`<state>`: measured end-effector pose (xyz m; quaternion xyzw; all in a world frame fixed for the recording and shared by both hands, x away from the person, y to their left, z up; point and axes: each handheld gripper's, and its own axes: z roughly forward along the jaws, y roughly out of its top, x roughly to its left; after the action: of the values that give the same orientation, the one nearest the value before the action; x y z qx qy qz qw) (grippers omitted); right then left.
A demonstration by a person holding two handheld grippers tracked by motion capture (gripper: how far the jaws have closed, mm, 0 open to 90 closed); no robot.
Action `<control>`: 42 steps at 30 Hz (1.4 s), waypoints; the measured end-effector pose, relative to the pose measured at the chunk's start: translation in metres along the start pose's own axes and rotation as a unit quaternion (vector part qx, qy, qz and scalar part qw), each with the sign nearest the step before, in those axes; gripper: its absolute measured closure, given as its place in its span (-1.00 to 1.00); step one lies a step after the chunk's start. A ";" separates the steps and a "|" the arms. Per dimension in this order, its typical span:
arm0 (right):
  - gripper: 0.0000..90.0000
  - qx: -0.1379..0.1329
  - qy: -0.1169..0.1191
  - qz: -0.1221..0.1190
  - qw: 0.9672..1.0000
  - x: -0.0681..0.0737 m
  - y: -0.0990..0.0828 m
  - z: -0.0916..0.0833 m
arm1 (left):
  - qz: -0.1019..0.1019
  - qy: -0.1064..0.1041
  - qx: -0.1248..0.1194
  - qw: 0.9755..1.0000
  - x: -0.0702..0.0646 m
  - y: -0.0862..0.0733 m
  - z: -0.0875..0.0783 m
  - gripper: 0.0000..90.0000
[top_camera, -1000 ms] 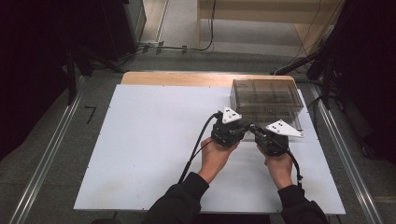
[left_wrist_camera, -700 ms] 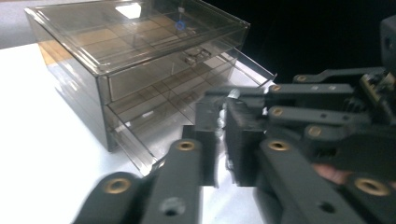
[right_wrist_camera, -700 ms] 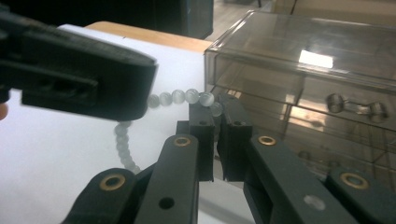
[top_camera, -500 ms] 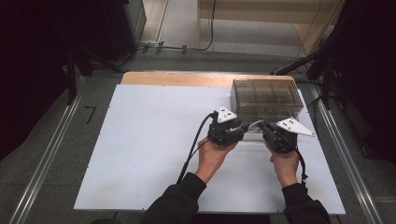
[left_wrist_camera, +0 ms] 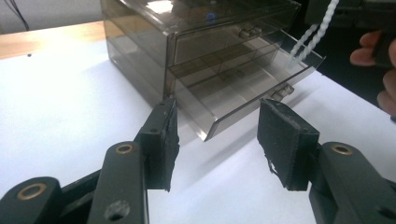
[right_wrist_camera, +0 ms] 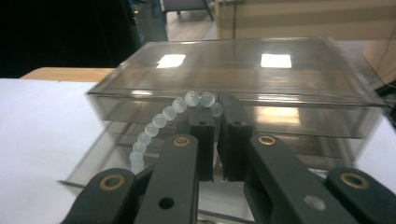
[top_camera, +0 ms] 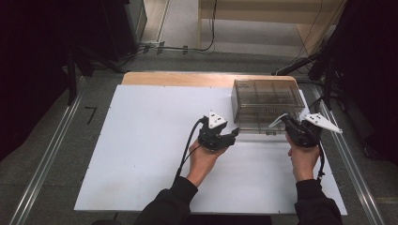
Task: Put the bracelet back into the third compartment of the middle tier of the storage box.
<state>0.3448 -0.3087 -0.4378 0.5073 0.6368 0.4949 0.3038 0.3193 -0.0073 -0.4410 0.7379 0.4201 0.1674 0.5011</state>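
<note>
While my right gripper [right_wrist_camera: 215, 135] pinches the bead bracelet [right_wrist_camera: 159, 122], my left gripper [left_wrist_camera: 217, 140], just opening, gapes empty before the unlabelled drawer box [left_wrist_camera: 201, 51].

Overhead light falls bright on the white table [top_camera: 141, 154]; surroundings at frame edges sink into darkness. Two square glare patches sit on the box [right_wrist_camera: 233, 65] top. Near jaws cast soft shadows, slightly blurred.

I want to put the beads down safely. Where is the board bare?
The white board is bare left of the left gripper. Crowded: the drawer box, its open lower drawer, and the right gripper holding the bead bracelet.
</note>
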 end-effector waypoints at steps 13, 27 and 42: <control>0.83 0.045 -0.086 -0.006 0.995 -0.029 -0.002 0.012 | -0.010 0.015 -0.010 1.000 0.023 -0.008 -0.023 0.05; 0.73 0.110 -0.121 -0.032 0.986 -0.035 -0.009 0.025 | -0.028 0.034 0.003 0.999 0.049 -0.035 -0.044 0.04; 0.33 0.113 -0.109 -0.033 0.987 -0.038 -0.008 0.019 | -0.023 0.050 0.005 0.998 0.059 -0.049 -0.062 -0.08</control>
<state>0.3702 -0.3384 -0.4559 0.5680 0.6681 0.3514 0.3280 0.2910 0.0835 -0.4674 0.7215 0.4623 0.1902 0.4791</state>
